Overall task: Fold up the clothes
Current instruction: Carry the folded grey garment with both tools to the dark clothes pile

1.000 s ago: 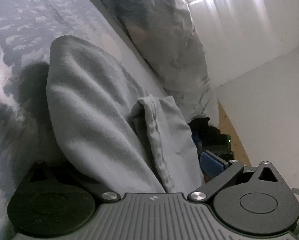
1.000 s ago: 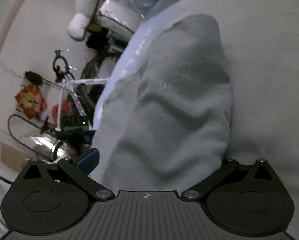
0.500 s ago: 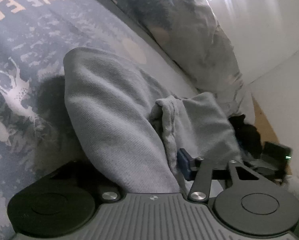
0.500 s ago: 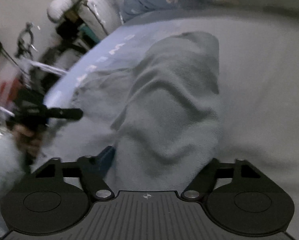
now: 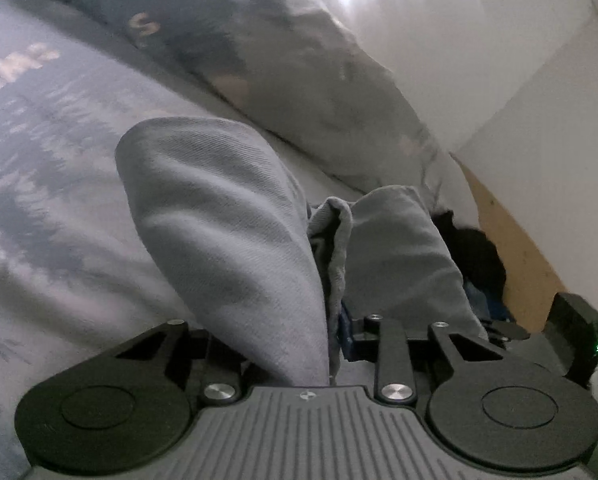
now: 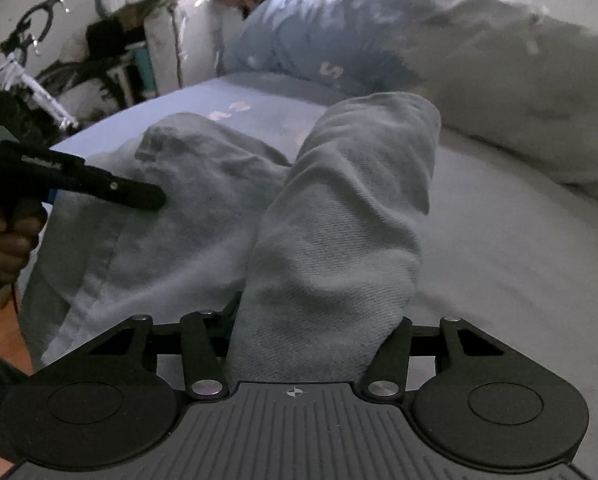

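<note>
A grey garment (image 5: 219, 220) lies on the bed, two long folds of it raised toward the cameras. My left gripper (image 5: 299, 340) has its jaws closing, and one fold is pinched between them and held up off the cover. In the right wrist view the other fold (image 6: 347, 208) fills the gap of my right gripper (image 6: 315, 320), whose jaws are also closing on it. The fingertips of both are hidden under cloth. My left gripper (image 6: 99, 188) shows at the left of that view, held by a hand (image 6: 3, 236).
The bed cover (image 5: 39, 160) is blue-grey with pale print. A big pillow (image 6: 499, 80) lies across the head of the bed. A bicycle (image 6: 31, 60) and stacked goods stand beyond the bed's left side. A wooden bed edge (image 5: 515, 248) meets a white wall.
Both pairs of jaws came in from wide apart onto the grey cloth. Both hands rose with it, and the right view swung round toward the pillow.
</note>
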`<state>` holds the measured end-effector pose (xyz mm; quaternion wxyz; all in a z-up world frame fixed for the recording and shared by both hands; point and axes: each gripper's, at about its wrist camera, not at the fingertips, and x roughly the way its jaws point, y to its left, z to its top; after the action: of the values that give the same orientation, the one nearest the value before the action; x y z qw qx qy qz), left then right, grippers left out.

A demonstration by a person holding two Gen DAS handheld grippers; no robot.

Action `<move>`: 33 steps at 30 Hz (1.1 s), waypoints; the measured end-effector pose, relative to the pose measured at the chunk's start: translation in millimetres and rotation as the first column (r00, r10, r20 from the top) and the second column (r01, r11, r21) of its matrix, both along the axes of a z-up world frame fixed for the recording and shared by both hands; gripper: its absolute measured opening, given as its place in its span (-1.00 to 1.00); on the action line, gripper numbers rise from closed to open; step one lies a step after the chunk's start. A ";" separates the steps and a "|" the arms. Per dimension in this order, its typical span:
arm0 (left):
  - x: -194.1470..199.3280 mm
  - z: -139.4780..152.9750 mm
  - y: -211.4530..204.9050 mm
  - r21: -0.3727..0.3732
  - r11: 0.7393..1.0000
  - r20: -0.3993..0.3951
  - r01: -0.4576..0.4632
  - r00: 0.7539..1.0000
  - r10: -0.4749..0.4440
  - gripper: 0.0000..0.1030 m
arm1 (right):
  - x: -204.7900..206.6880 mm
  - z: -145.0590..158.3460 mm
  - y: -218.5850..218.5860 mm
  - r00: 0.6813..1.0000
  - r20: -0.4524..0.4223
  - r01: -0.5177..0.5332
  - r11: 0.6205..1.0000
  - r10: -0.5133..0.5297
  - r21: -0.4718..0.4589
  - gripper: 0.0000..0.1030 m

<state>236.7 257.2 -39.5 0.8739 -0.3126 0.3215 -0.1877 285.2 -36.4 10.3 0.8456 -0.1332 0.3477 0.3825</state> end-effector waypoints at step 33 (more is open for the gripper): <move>188.8 171.3 -444.1 0.260 0.864 0.208 0.431 0.849 -0.486 -0.46 | -40.9 58.7 -382.8 0.509 0.245 0.679 0.560 -0.825 0.475 -0.06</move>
<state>425.5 -186.9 131.9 0.8656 -0.1072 0.2841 -0.3981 244.3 -419.2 68.9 0.9906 0.0890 0.1020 -0.0202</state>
